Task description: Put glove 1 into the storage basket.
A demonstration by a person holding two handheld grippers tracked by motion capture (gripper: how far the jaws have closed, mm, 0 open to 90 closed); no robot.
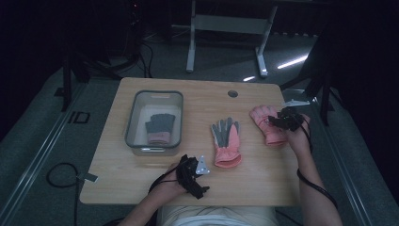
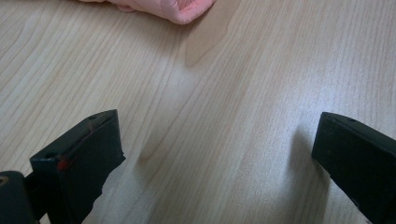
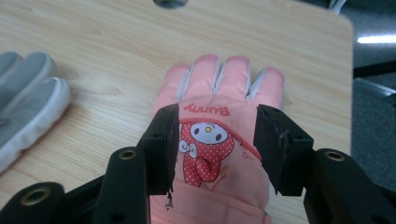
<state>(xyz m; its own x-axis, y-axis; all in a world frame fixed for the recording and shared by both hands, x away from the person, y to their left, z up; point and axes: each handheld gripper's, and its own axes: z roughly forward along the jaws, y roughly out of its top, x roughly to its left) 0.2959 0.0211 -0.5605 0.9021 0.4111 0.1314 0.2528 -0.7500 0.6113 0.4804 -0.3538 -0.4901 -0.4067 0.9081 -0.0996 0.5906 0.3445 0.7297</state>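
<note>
A pink glove (image 1: 267,126) (image 3: 224,84) with a cartoon print lies flat near the table's right edge, fingers pointing away. My right gripper (image 1: 283,120) (image 3: 217,140) hovers over its back, open, the jaws standing either side of the print without pressing it. A second pink glove (image 1: 226,141) (image 3: 28,93) lies grey palm up at the table's middle. My left gripper (image 1: 195,170) (image 2: 219,149) rests near the front edge, open wide over bare wood, with that glove's pink cuff (image 2: 173,7) just beyond it.
A grey plastic bin (image 1: 136,101) stands at the left of the wooden table (image 1: 117,188) and holds a dark grey glove (image 1: 159,128) with a pink cuff. A round cable hole (image 1: 232,93) sits near the far edge. Cables trail from both grippers.
</note>
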